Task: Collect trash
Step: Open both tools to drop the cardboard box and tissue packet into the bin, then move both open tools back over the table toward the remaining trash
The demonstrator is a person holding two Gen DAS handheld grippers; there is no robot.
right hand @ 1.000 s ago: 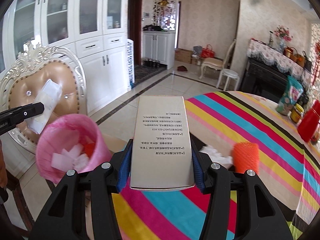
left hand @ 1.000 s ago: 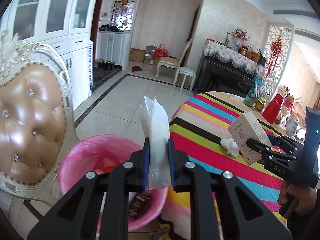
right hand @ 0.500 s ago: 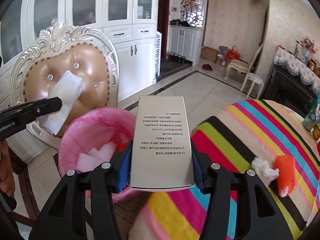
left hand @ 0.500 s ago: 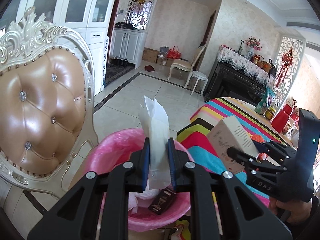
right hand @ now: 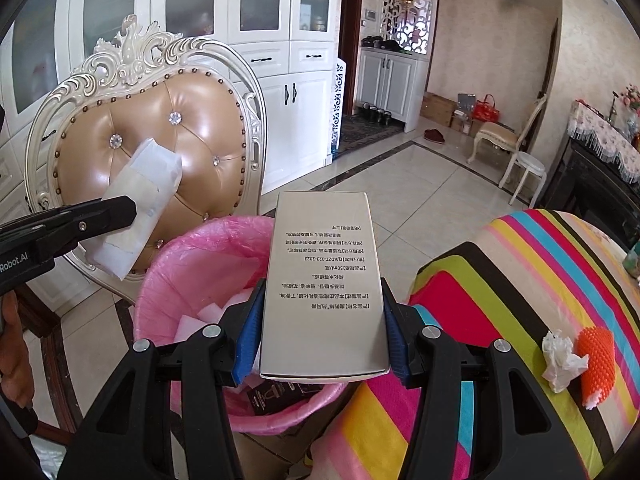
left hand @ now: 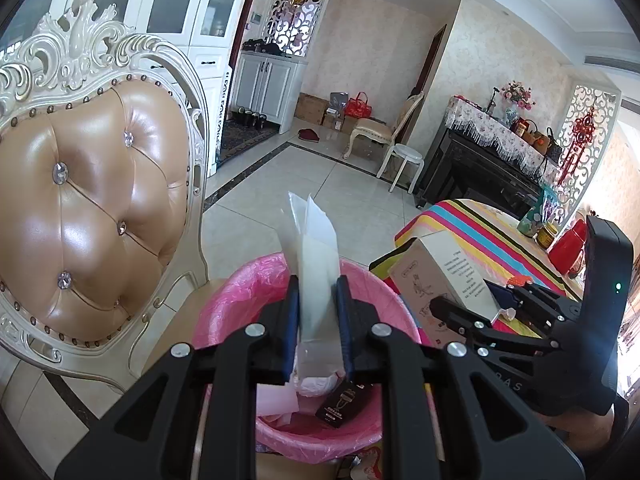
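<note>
My left gripper point(left hand: 318, 292) is shut on a flat white paper packet point(left hand: 316, 264), held upright over the pink-lined trash bin point(left hand: 240, 300). The right wrist view shows the same packet point(right hand: 136, 208) left of the bin point(right hand: 192, 256), pinched in the left gripper point(right hand: 120, 210). My right gripper point(right hand: 320, 308) is shut on a silver printed carton point(right hand: 326, 276), which hangs over the bin's right rim. That carton point(left hand: 444, 280) shows in the left wrist view at the bin's right edge, clamped by the right gripper point(left hand: 448, 308). Inside the bin lie white scraps and a dark small box point(left hand: 340, 404).
An ornate chair with a tan padded back point(left hand: 80, 208) stands close behind the bin. The striped tablecloth point(right hand: 500, 280) carries a crumpled white tissue point(right hand: 560, 360) and an orange foam net point(right hand: 598, 360). A red jug point(left hand: 568, 248) and jars stand further along the table.
Both grippers have swung left from the table toward the bin. The packet now sits over the bin's middle and the carton has come over its rim. Both grips look unchanged.
</note>
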